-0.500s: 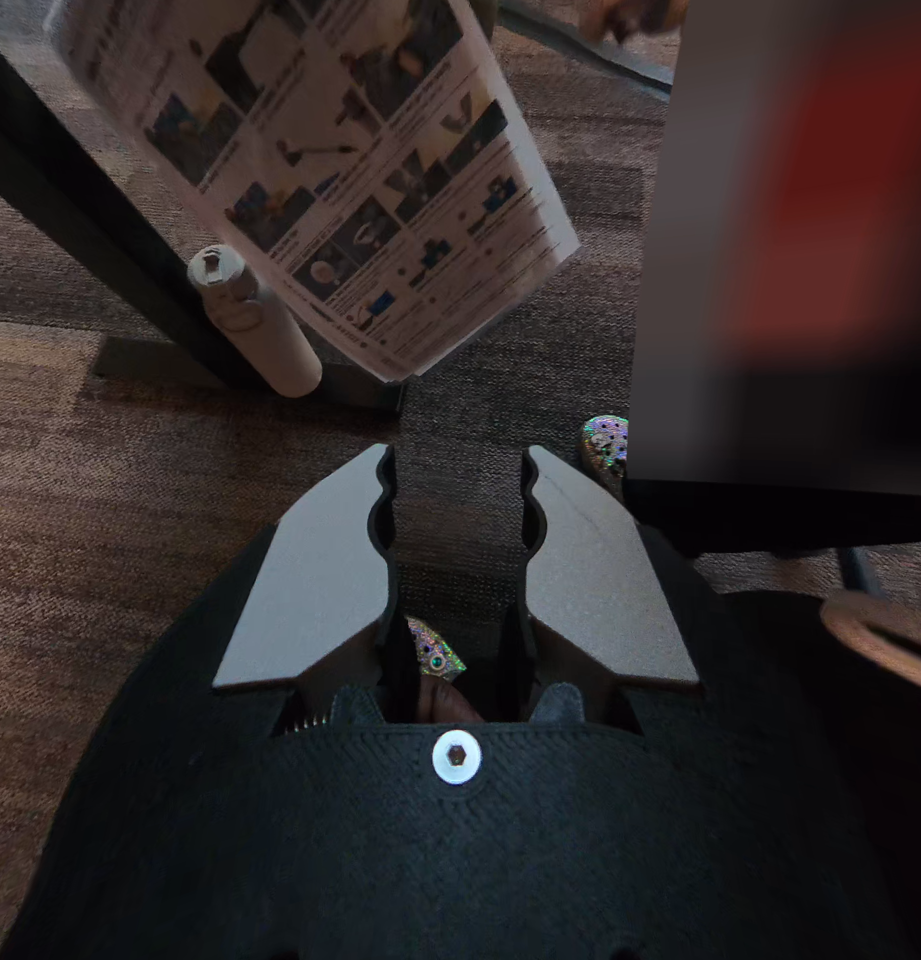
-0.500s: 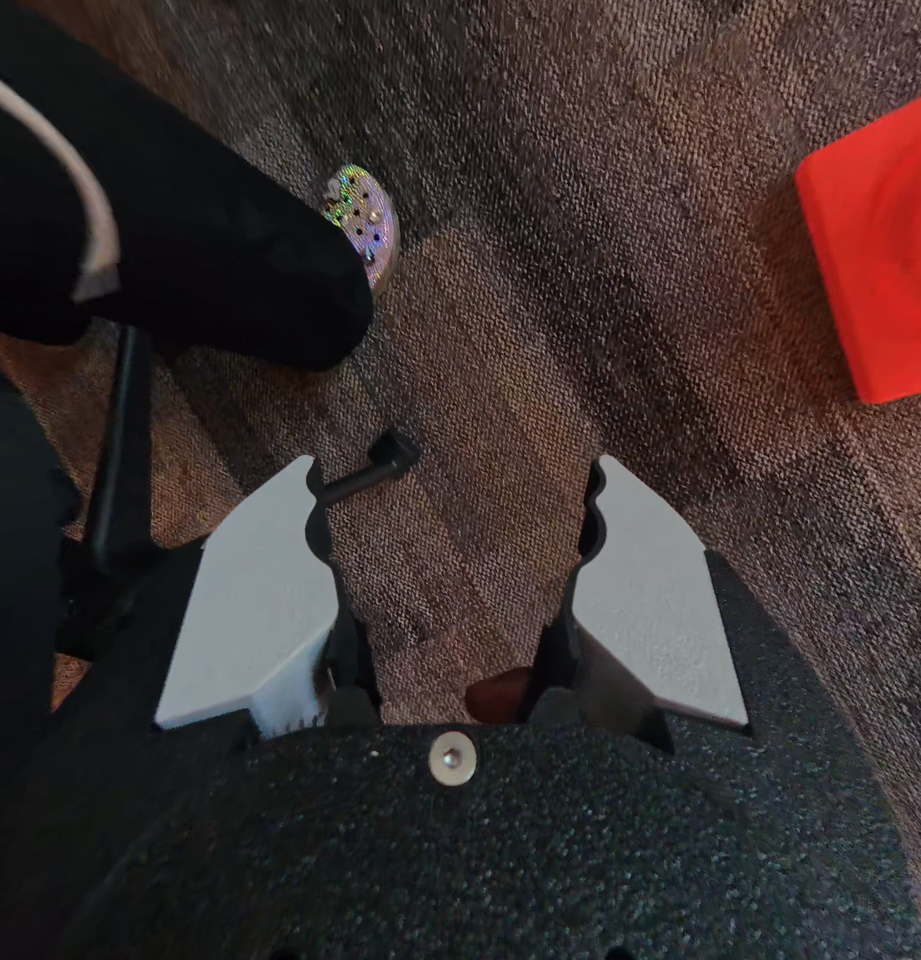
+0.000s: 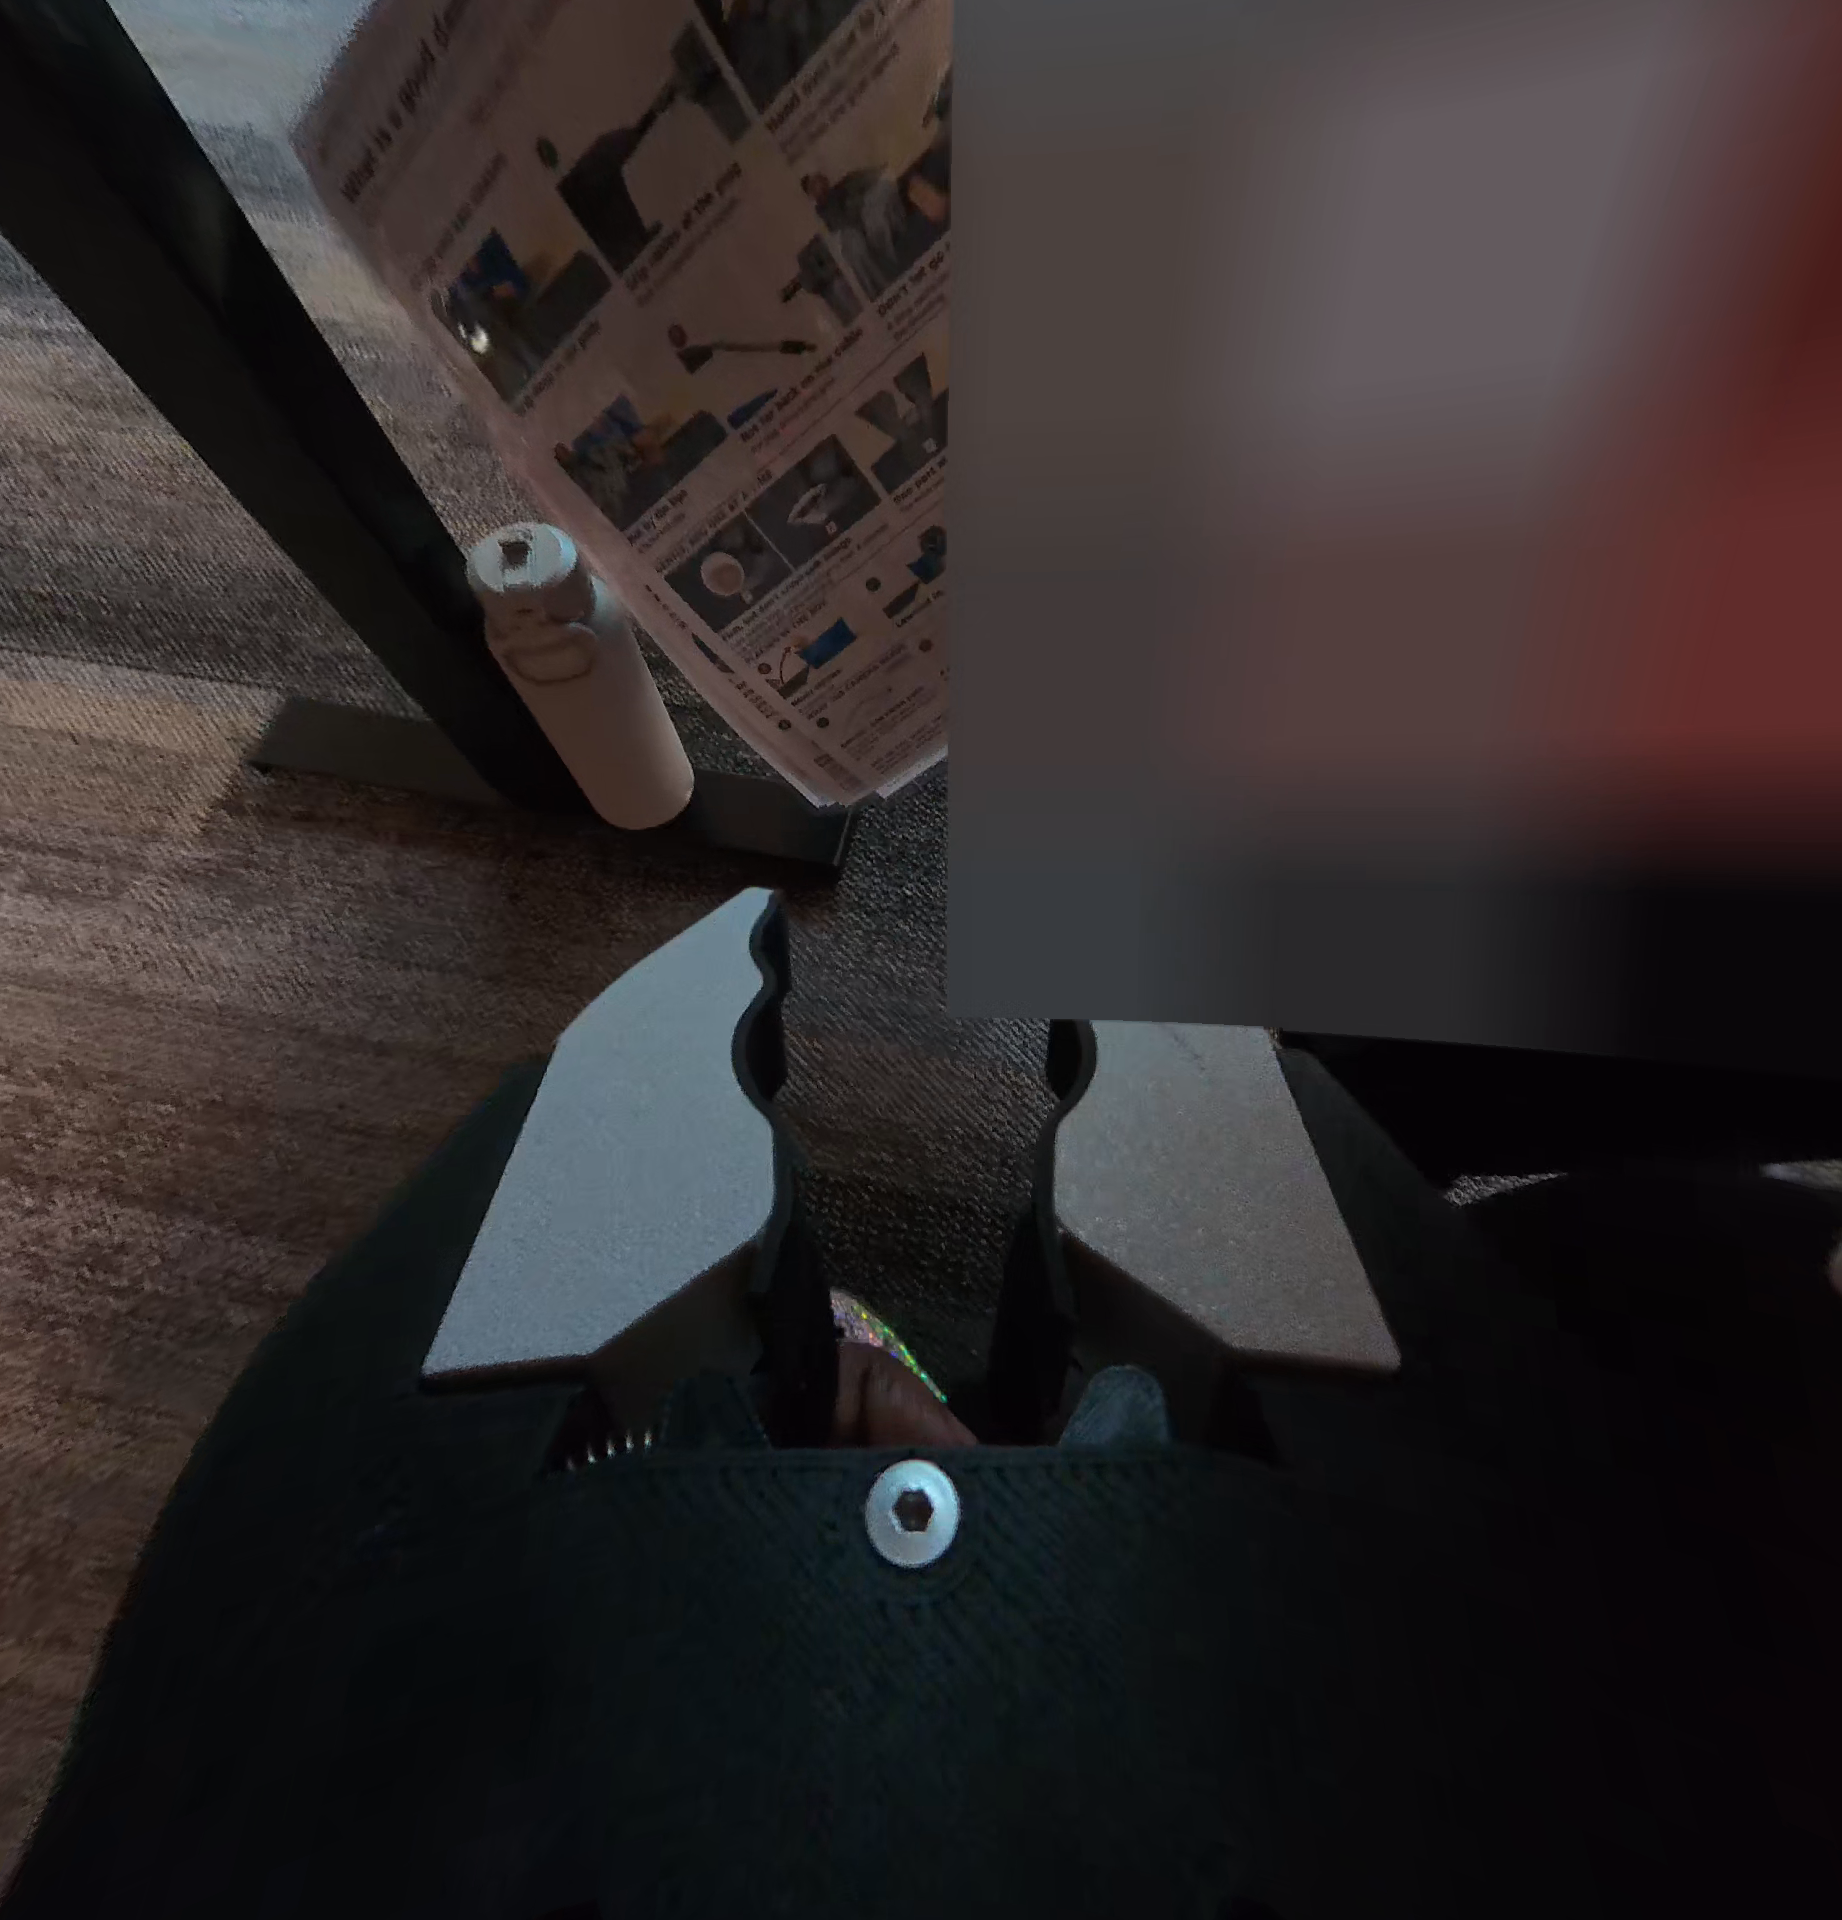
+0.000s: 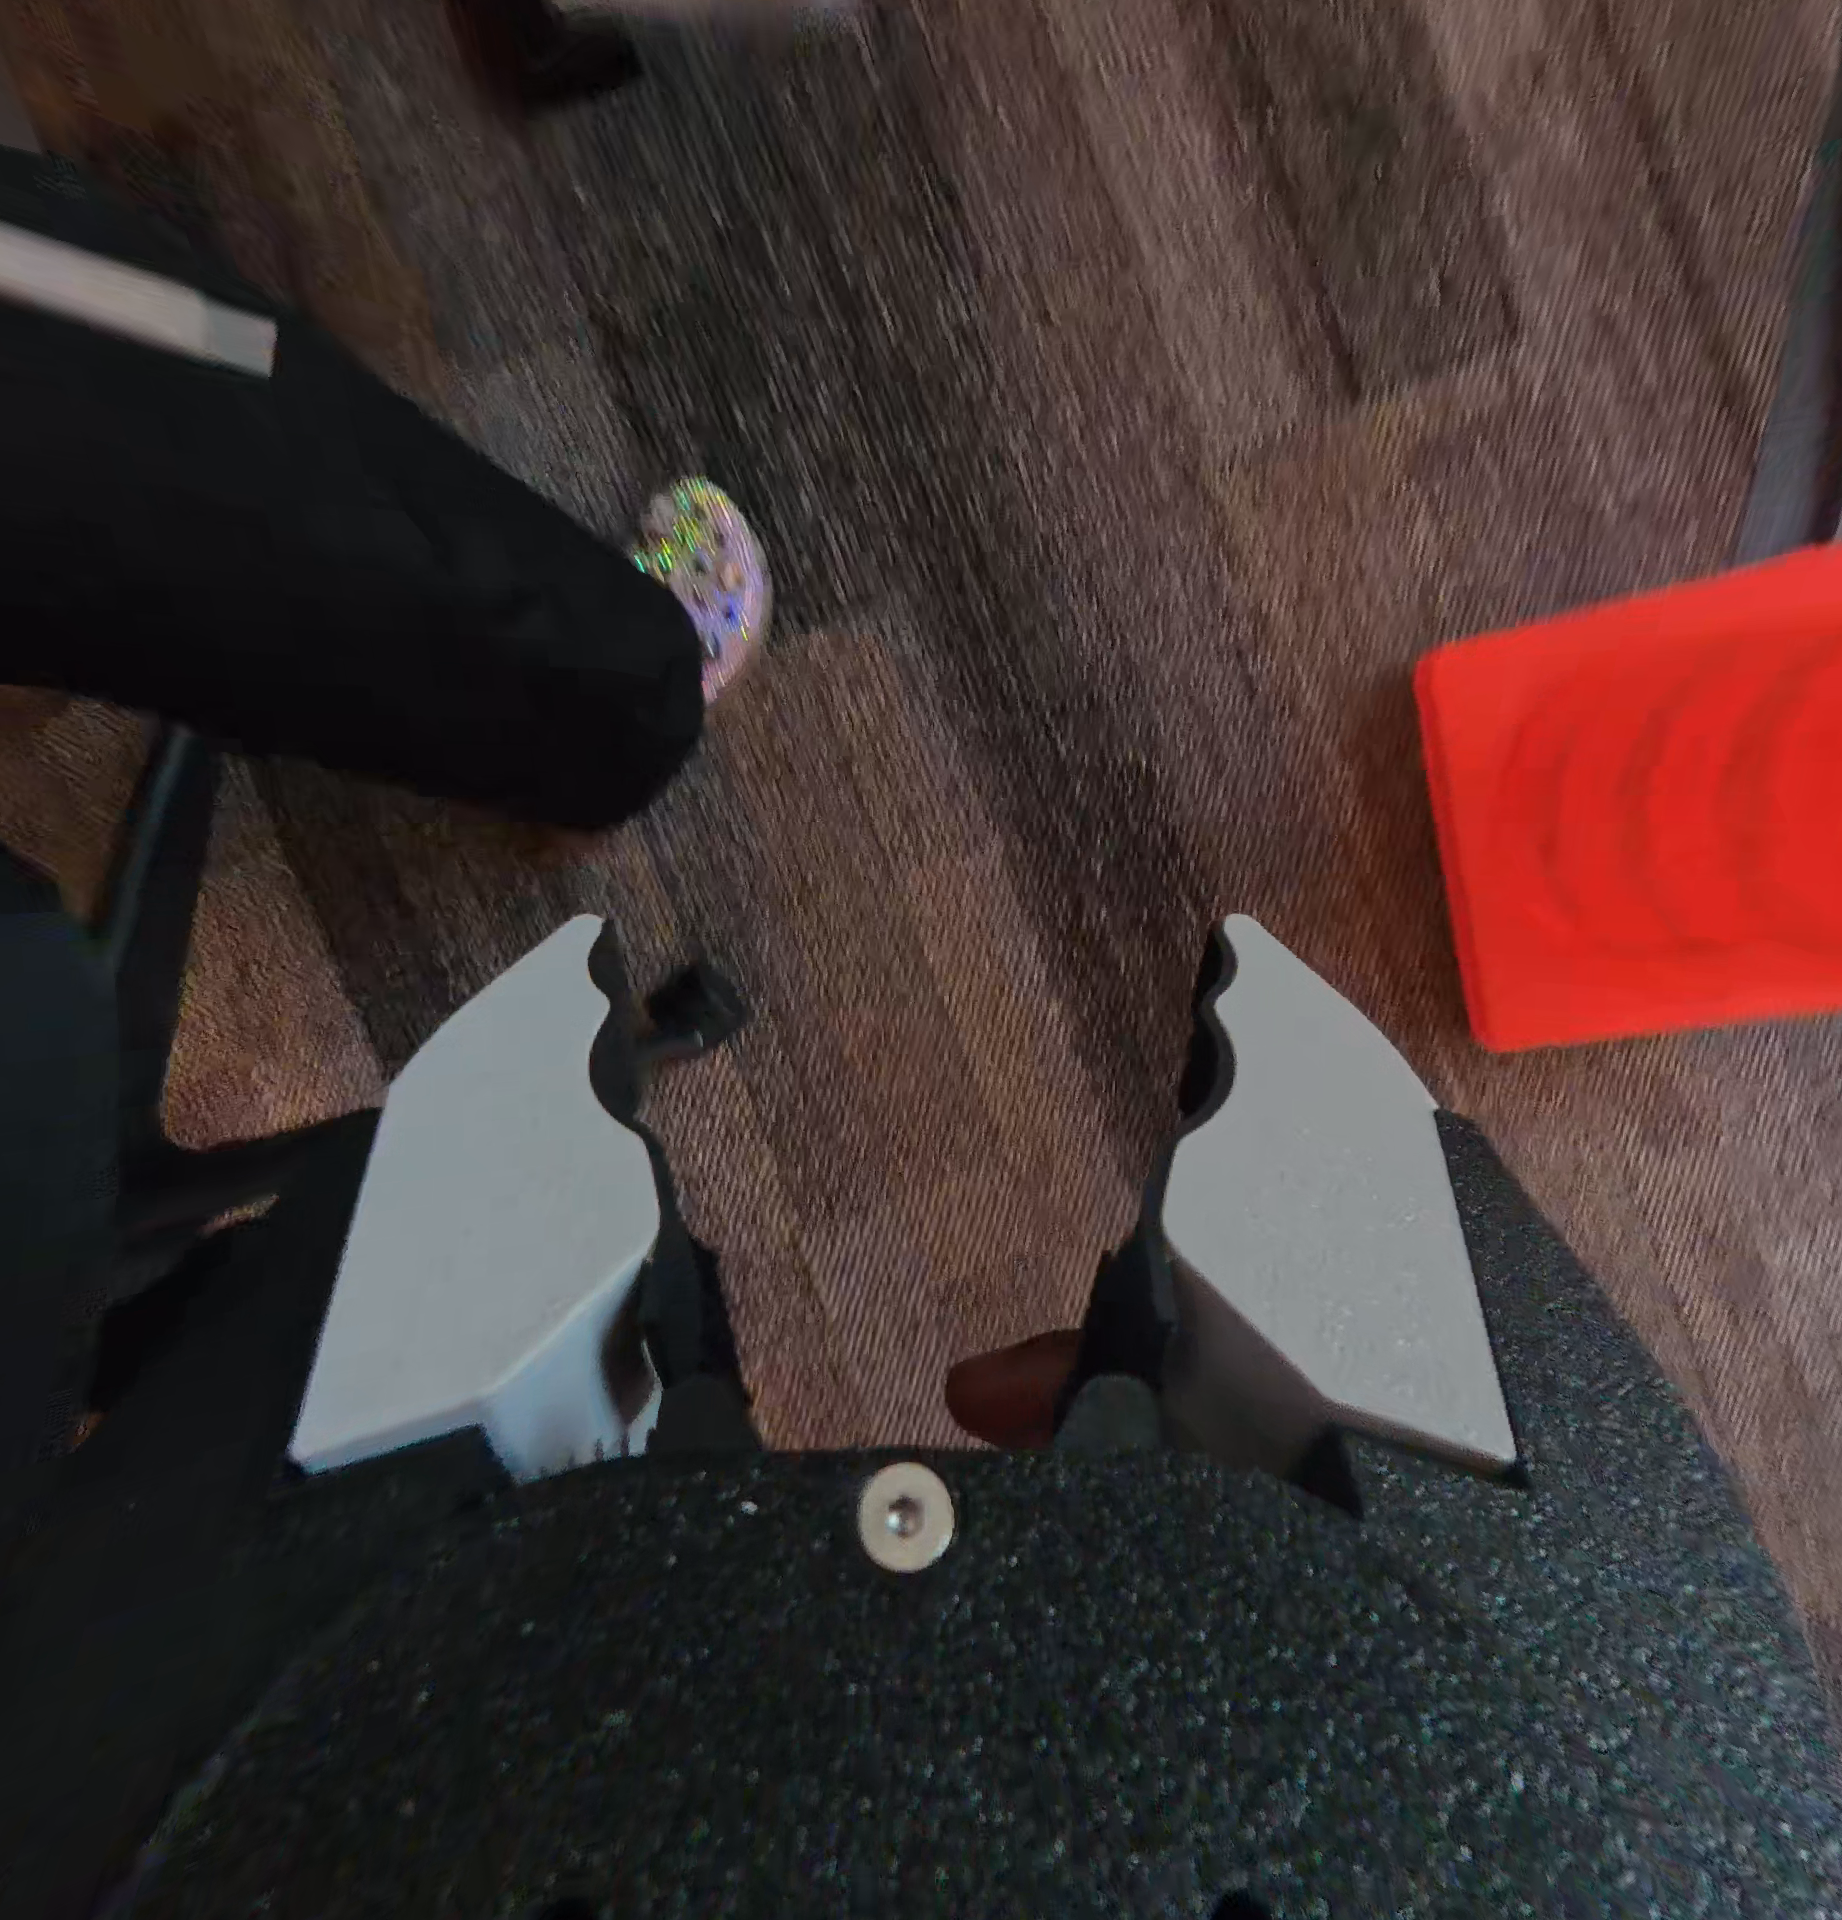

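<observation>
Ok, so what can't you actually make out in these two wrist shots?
- Left wrist view: a blurred patch hides the upper right, including the left claw's right fingertip and part of the printed sheet.
- Right wrist view: motion blur smears the carpet; the red block is cut off by the right edge; a black shape covers most of the glittery object.

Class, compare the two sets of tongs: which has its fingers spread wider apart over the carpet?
The right tongs: a broad stretch of carpet shows between their fingers. The left tongs show a much narrower gap, one fingertip hidden.
</observation>
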The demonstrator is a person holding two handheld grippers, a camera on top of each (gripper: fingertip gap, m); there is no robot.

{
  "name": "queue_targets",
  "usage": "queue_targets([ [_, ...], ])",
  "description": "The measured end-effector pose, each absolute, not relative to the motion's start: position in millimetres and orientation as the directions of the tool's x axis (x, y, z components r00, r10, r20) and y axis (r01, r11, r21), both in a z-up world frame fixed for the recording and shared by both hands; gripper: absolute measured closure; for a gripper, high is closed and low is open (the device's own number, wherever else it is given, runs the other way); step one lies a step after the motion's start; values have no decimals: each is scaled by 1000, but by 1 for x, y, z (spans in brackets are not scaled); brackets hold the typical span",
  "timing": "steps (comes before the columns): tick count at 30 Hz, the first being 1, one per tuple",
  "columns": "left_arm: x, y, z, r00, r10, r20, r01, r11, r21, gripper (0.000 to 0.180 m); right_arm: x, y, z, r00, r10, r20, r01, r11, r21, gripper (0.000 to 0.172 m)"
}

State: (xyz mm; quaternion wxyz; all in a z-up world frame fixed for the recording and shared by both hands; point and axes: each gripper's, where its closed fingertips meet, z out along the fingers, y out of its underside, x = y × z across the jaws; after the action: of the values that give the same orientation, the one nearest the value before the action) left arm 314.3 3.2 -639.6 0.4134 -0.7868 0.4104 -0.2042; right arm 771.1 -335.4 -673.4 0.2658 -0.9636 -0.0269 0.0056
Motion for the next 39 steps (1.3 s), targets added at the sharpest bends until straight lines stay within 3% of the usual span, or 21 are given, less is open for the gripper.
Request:
queue_targets([
  [9,348,-15,-532,484,-868,-106,-489,-168,-856,133,728,-287,-555,998,24,-56,-21,-732,-681,71],
  [14,384,-43,-489,446,-888,-112,-505,-147,-850,133,751,-369,-520,948,-304,-92,-279,-658,-700,78],
  [18,426,-67,-473,449,-892,-52,-460,-181,-869,129,783,-461,-526,844,-536,0,-386,-608,-694,78],
  [21,460,-82,-467,469,-883,-24,-436,-208,-875,125,793,-497,-532,768,-632,-104,-531,-537,-656,70],
  [24,499,-102,-469,453,-891,11,-428,-228,-874,123,800,-510,-529,745,-654,-130,-552,-496,-670,64],
  [28,554,-131,-484,402,-914,50,-468,-252,-847,122,802,-534,-547,725,-680,-107,-590,-534,-606,56],
  [39,650,-186,-521,252,-961,118,-557,-244,-794,119,803,-609,-572,617,-785,-57,-684,-499,-531,59],
])
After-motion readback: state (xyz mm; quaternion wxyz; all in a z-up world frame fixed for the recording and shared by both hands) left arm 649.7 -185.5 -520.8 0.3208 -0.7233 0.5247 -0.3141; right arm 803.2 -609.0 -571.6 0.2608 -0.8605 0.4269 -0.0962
